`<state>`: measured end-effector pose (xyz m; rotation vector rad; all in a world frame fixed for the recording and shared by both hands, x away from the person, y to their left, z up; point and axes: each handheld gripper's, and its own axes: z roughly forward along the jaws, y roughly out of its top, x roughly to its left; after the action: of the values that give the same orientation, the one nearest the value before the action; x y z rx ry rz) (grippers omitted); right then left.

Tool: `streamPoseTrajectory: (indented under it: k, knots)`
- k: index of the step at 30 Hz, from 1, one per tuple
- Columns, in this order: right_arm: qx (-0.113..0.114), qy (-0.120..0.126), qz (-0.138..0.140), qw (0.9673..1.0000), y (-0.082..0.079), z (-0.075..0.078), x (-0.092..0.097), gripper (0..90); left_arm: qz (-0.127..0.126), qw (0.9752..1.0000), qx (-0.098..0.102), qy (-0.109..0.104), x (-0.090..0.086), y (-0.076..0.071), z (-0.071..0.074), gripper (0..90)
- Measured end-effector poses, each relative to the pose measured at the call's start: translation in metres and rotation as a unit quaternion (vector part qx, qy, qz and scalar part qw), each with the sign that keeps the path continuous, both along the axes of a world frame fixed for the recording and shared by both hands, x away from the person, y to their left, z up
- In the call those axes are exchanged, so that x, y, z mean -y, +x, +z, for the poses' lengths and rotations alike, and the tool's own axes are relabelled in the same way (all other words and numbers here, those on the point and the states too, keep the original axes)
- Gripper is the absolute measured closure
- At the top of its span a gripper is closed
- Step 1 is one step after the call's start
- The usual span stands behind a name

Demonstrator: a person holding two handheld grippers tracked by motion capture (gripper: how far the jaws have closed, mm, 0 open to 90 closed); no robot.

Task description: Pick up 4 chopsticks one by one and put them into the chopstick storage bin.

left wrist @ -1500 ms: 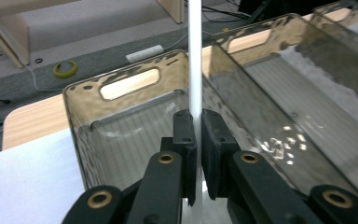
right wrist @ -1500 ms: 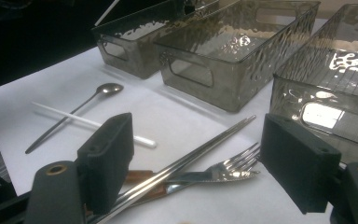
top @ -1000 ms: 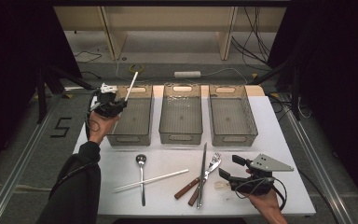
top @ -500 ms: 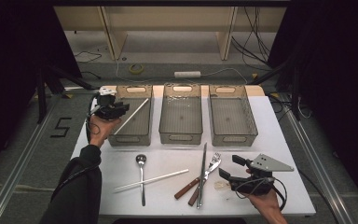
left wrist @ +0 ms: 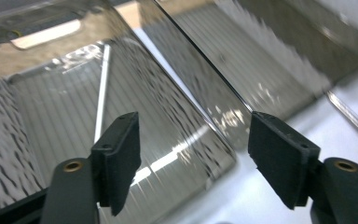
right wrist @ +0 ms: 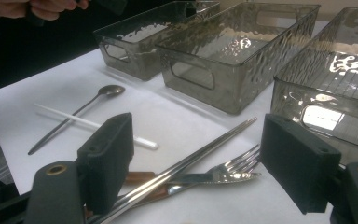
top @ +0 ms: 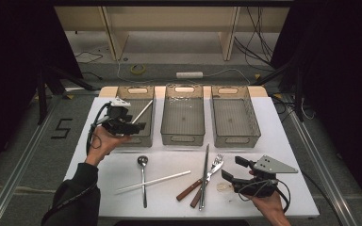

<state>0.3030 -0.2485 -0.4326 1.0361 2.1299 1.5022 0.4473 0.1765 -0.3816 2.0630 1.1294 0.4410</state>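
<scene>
Looking down on it: a white tabletop [top: 283,136] carries three clear bins in a row along its far side, with cutlery spread near the front edge.
Left tongs [top: 139,126]: raised in the person's left hand over the near left corner of the left bin [top: 136,117]; the jaws have just been opening and stand wide apart, with nothing between the pads.
White chopstick [top: 143,111]: lies inside the left bin, slanted, its upper end leaning toward the bin's right wall; the left gripper view has it resting on the ribbed floor beyond the jaws [left wrist: 102,91].
Right tongs [top: 232,169]: held low at the front right of the tabletop, jaws spread wide, gripping nothing.
Ahead of the right tongs: a metal chopstick [right wrist: 182,165], a fork [right wrist: 235,170] and a wooden-handled knife [top: 188,190] lie bunched together, touching one another.
Further left: a spoon [top: 143,176] is crossed by a second white chopstick [top: 153,181].
Middle bin [top: 183,120] and right bin [top: 234,117]: nothing visible inside.
</scene>
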Motion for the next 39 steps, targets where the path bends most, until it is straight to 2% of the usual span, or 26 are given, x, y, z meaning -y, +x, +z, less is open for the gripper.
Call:
streamPoseTrajectory:
  k: [2, 7, 11, 18, 26, 29, 34, 39]
  knots:
    - [-0.001, -0.003, 0.001, 1.0, 0.0, 0.0, 0.0, 26.9, -0.011, 0.9999, -0.008, 0.005, 0.004, -0.006, -0.001, 30.9]
    - [0.0, -0.002, 0.001, 1.0, -0.001, 0.0, -0.001, 26.9, -0.039, 0.999, -0.011, 0.018, 0.012, -0.019, -0.004, 29.4]
    - [0.0, -0.001, -0.001, 1.0, 0.0, 0.0, 0.0, 26.9, -0.057, 0.9977, -0.027, 0.025, 0.018, -0.027, -0.007, 28.3]
    - [-0.001, -0.003, 0.0, 1.0, -0.001, 0.0, 0.0, 26.9, -0.091, 0.9936, -0.047, 0.048, 0.03, -0.044, -0.014, 27.6]
    - [-0.005, -0.005, -0.007, 0.9999, 0.0, 0.0, -0.001, 27.2, -0.123, 0.9873, -0.067, 0.075, 0.043, -0.061, -0.029, 27.9]
    - [-0.008, -0.009, -0.01, 0.9999, -0.001, -0.001, -0.002, 27.4, -0.128, 0.9859, -0.074, 0.078, 0.046, -0.066, -0.034, 28.6]
    - [-0.008, -0.016, -0.013, 0.9998, -0.001, -0.001, -0.003, 27.5, -0.141, 0.9821, -0.088, 0.088, 0.051, -0.072, -0.042, 30.4]
    - [-0.009, -0.016, -0.013, 0.9997, -0.001, -0.001, -0.004, 27.5, -0.146, 0.9799, -0.096, 0.096, 0.057, -0.078, -0.049, 34.5]
